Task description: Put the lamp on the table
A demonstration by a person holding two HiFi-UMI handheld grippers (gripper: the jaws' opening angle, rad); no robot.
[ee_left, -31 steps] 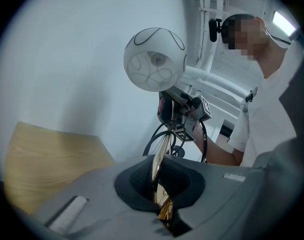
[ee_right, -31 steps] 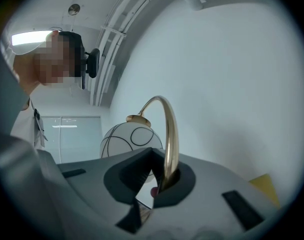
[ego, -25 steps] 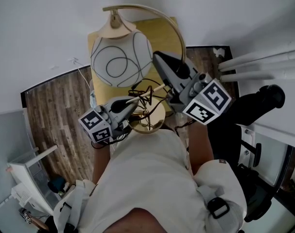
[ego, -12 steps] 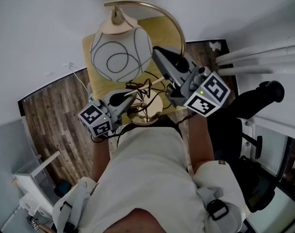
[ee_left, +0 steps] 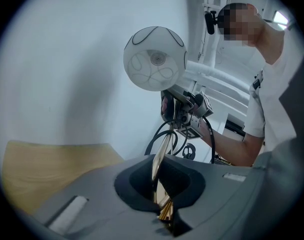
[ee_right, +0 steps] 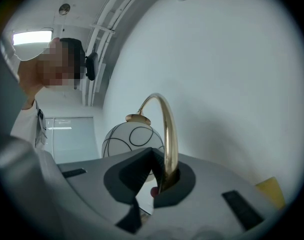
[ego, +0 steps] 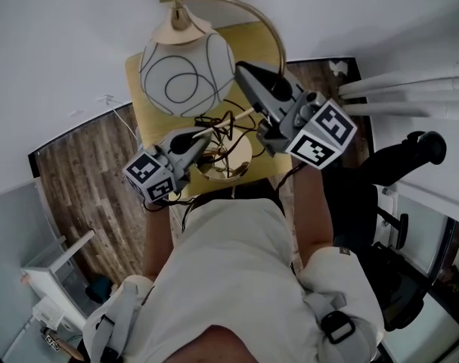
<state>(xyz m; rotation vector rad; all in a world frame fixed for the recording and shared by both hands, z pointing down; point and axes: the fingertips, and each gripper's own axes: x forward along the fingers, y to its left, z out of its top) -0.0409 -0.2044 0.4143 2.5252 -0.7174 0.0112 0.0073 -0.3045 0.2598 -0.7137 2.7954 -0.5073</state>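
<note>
Head view: the lamp [ego: 187,82] is carried between the left gripper [ego: 205,134] and the right gripper [ego: 248,82]. Compared with a second ago, it has been brought further over the yellow worktop [ego: 252,40], and its round base [ego: 225,163] is now above the near edge. Contact with the worktop cannot be confirmed.

Left gripper view: the jaws are clenched on the thin brass stem [ee_left: 160,159].

Right gripper view: the jaws are clenched on the curved brass arm [ee_right: 169,129].

Final lowering is judged to be still required before release.
</note>
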